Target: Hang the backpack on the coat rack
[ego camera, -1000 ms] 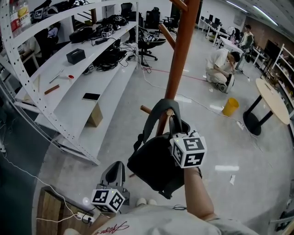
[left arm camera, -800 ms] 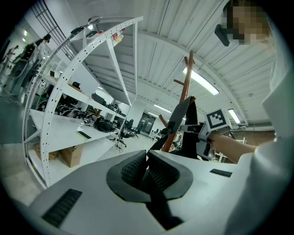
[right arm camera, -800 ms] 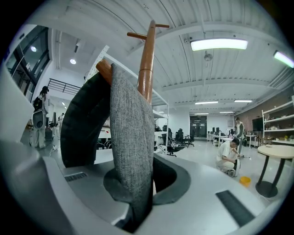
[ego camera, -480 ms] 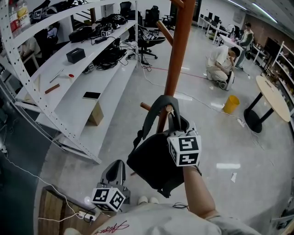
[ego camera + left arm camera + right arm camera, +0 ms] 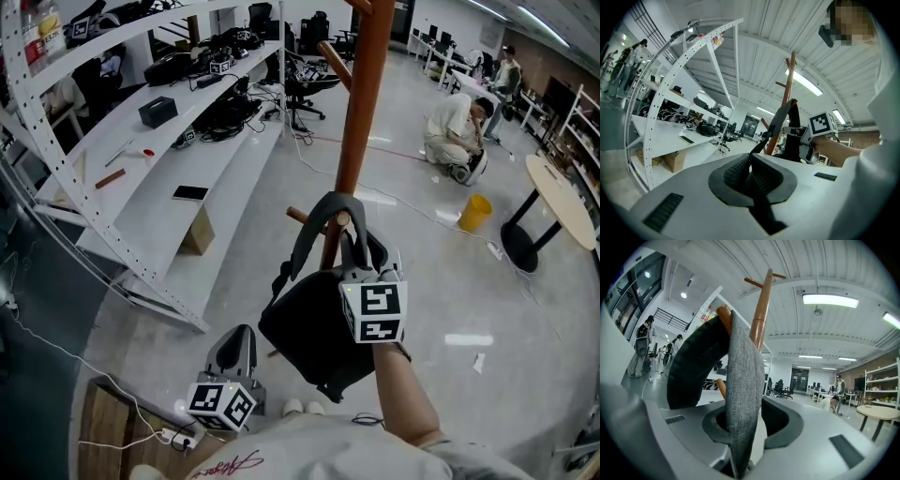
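The black backpack [image 5: 314,323] hangs by its grey top handle [image 5: 328,208] over a lower peg [image 5: 298,222] of the brown wooden coat rack [image 5: 361,103]. My right gripper [image 5: 359,255] is level at the handle. In the right gripper view the grey strap [image 5: 740,394] runs up between the jaws and over the peg [image 5: 724,312]. The jaws have just been opening, with a gap beside the strap. My left gripper [image 5: 241,337] stays low at the left with nothing in it, and its pads [image 5: 751,176] meet.
Long white shelving [image 5: 141,178] with gear and cables runs along the left. A person crouches on the floor [image 5: 455,122] beyond the rack, near a yellow bucket [image 5: 473,214] and a round table [image 5: 562,202]. A power strip [image 5: 169,439] lies at my feet.
The right gripper's marker cube has shifted slightly left and rolled a little. The backpack stays hanging on the peg. The left gripper has not moved.
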The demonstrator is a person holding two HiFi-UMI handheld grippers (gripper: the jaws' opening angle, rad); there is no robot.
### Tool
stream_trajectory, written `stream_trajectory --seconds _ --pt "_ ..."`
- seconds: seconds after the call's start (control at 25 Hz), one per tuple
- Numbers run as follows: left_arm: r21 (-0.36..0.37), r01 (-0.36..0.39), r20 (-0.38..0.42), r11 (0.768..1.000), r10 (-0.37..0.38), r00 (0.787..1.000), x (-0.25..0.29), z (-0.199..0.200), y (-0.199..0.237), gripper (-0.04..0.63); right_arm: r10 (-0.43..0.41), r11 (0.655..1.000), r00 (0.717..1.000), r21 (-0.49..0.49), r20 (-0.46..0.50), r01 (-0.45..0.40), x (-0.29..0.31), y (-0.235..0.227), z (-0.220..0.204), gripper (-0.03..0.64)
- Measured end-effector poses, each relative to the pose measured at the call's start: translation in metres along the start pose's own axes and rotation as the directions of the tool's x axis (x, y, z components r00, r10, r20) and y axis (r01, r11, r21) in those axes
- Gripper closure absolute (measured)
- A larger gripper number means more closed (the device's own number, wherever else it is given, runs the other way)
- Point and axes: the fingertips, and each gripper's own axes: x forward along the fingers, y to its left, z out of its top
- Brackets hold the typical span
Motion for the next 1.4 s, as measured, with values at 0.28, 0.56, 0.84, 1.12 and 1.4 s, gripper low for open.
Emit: stream_trajectory --seconds 0.28,0.56,0.84,1.12,1.4 --pt "0.003 -0.004 0.004 1.0 0.004 1.0 -0.002 -0.002 -0.009 0.571 0.021 1.0 1.0 0.004 0.018 -0.021 -0.009 0.001 0.003 0.496" --pt "0.001 -0.018 0.01 1.0 0.018 1.0 -0.008 -0.008 -0.022 0.571 0.06 0.998 0.998 0.03 0.028 -0.061 -0.019 0.006 0.002 0.451" --pt "-0.005 -0.047 0.015 0.999 0.047 0.999 -0.016 -0.013 -0.032 0.571 0.078 0.996 0.996 0.037 0.034 -0.079 -0.027 0.008 0.002 0.428" --pt "0.009 -0.082 0.043 0.997 0.081 0.996 -0.027 -0.015 -0.047 0.571 0.097 0.995 0.994 0.026 0.053 -0.098 -0.048 0.005 0.002 0.412" --pt "0.035 -0.1 0.054 0.994 0.098 0.994 -0.035 -0.021 -0.053 0.571 0.113 0.992 0.989 0.048 0.096 -0.118 -0.071 0.002 0.007 0.413"
